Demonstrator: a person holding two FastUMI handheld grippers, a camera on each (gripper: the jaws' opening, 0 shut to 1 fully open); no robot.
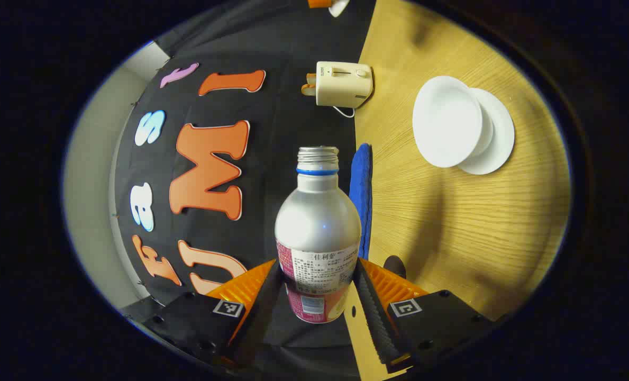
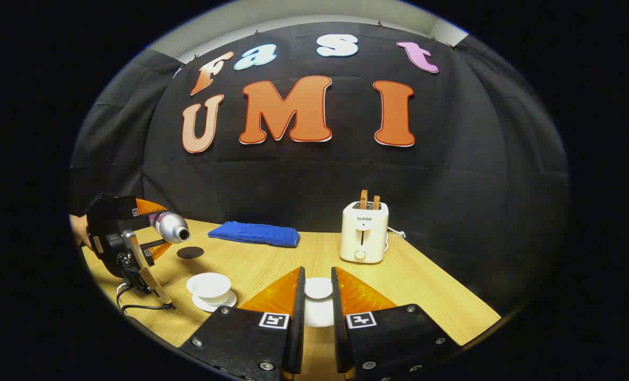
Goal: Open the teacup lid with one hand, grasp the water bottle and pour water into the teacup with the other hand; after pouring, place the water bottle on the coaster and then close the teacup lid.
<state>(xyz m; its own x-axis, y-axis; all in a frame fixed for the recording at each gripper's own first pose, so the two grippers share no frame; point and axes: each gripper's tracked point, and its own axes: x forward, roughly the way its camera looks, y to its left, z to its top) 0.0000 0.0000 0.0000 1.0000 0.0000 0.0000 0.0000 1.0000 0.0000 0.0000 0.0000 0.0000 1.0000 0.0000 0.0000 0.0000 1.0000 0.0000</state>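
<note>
The left gripper (image 1: 318, 288) has its fingers clamped on the lower body of a silver bottle (image 1: 318, 222), uncapped. In the right gripper view this gripper (image 2: 153, 233) hangs above the surface's left edge, holding the bottle (image 2: 169, 226) tipped nearly level, its mouth toward the middle. Below the mouth, a dark round coaster (image 2: 190, 252) lies on the wooden surface (image 2: 425, 296). Nearer the front edge sits an open white cup (image 2: 209, 284) on its saucer (image 2: 224, 302). The left gripper view shows the cup (image 1: 446, 121) from above; whether it holds water cannot be told.

The right gripper (image 2: 317, 296) has its fingers closed on a white lid (image 2: 318, 288), held clear of the cup.

Along the back edge lie a blue cloth (image 2: 255, 234) and a cream toaster (image 2: 364, 233) with two slices standing up.
</note>
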